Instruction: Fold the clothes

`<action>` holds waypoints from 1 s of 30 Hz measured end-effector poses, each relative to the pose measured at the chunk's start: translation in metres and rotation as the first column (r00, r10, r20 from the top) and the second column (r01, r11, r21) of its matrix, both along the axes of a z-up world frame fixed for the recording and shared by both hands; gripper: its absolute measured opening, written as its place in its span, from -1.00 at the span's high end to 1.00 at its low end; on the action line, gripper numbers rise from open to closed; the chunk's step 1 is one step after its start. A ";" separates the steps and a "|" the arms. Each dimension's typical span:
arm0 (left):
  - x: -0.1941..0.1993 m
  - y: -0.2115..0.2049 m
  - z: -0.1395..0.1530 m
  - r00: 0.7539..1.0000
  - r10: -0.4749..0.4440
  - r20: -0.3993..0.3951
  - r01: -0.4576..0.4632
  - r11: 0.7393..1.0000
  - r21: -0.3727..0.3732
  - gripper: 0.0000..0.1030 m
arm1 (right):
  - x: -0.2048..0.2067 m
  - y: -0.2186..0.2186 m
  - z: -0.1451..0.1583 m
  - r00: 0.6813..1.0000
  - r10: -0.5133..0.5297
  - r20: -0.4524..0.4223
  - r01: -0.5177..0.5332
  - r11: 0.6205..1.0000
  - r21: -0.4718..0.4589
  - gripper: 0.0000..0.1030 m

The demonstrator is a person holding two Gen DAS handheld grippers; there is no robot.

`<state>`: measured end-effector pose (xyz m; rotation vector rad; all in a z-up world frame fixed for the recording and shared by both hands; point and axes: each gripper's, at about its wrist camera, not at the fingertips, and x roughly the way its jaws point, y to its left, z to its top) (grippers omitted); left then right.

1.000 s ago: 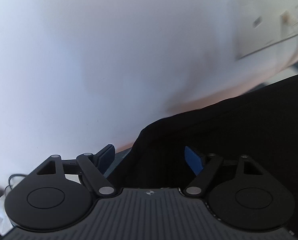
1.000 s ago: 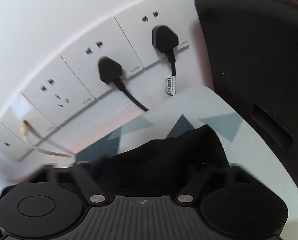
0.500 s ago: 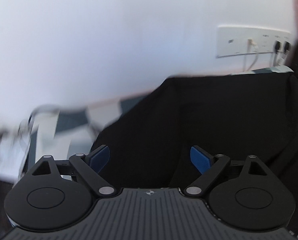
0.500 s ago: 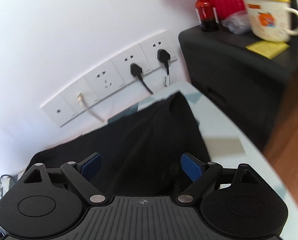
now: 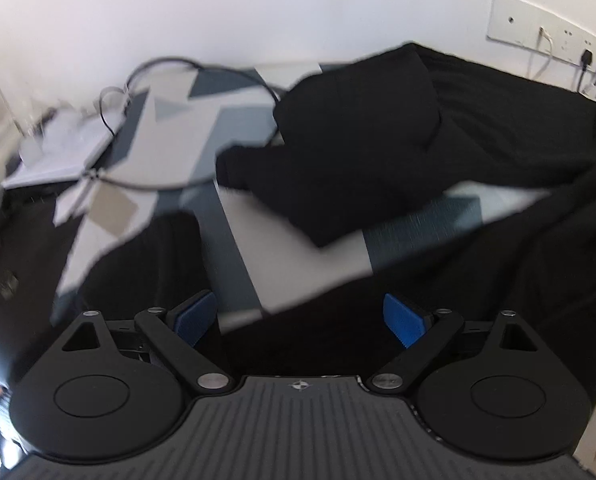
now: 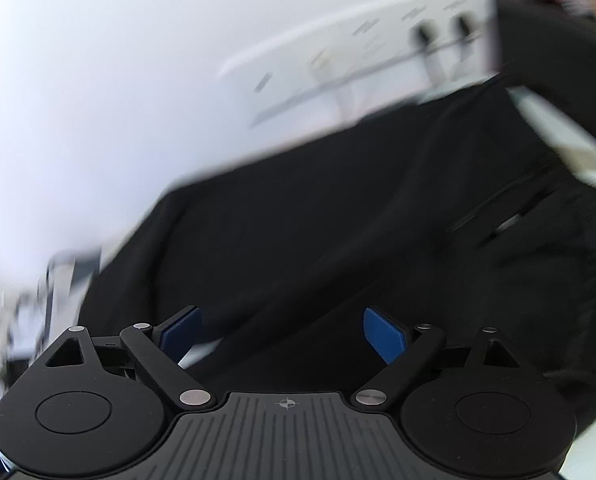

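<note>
A black garment (image 5: pixel 478 136) lies spread over a surface with a grey and white geometric cover (image 5: pixel 177 128). One sleeve (image 5: pixel 338 152) is folded across it toward the left. My left gripper (image 5: pixel 300 320) is open above the near part of the cloth, its blue pads holding nothing. In the right wrist view the same black garment (image 6: pixel 318 232) fills the middle, blurred by motion. My right gripper (image 6: pixel 281 334) is open over it, with nothing between its blue pads.
A white wall with a socket strip (image 5: pixel 546 32) (image 6: pixel 358 64) and plugged cables runs behind. A laptop-like grey slab (image 5: pixel 61 148) and a black cable (image 5: pixel 157 68) lie at the left. A black cabinet (image 6: pixel 558 40) stands at the right.
Both grippers have pulled back from the wall, away from the garment's far edge, so more cloth shows. The right gripper, shut on the cloth one second ago, is now open.
</note>
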<state>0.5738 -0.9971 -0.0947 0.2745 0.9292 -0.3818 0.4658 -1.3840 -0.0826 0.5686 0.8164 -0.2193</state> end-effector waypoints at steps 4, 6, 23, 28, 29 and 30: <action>-0.004 0.006 -0.015 1.000 0.002 -0.025 -0.002 1.000 -0.011 -0.84 | 0.027 0.058 -0.022 0.991 0.047 -0.128 -0.073 0.976 -0.204 -0.79; -0.003 0.013 -0.020 0.998 0.013 -0.057 -0.015 0.999 -0.035 -0.92 | 0.036 0.071 -0.030 0.988 0.035 -0.152 -0.073 0.963 -0.259 -0.80; -0.019 -0.003 -0.024 0.978 0.126 -0.166 -0.124 0.992 0.018 -1.00 | 0.028 0.049 -0.060 0.979 0.133 -0.152 -0.180 0.916 -0.359 -0.27; -0.028 -0.029 -0.025 0.966 0.136 -0.218 -0.131 0.991 0.037 -1.00 | 0.013 0.037 -0.062 0.975 0.166 -0.147 -0.208 0.912 -0.354 -0.27; -0.030 -0.034 -0.025 0.965 0.139 -0.224 -0.133 0.990 0.042 -1.00 | 0.009 0.035 -0.062 0.975 0.169 -0.144 -0.210 0.911 -0.354 -0.27; -0.033 -0.038 -0.024 0.962 0.144 -0.231 -0.137 0.989 0.047 -1.00 | 0.006 0.033 -0.063 0.975 0.172 -0.140 -0.212 0.911 -0.354 -0.27</action>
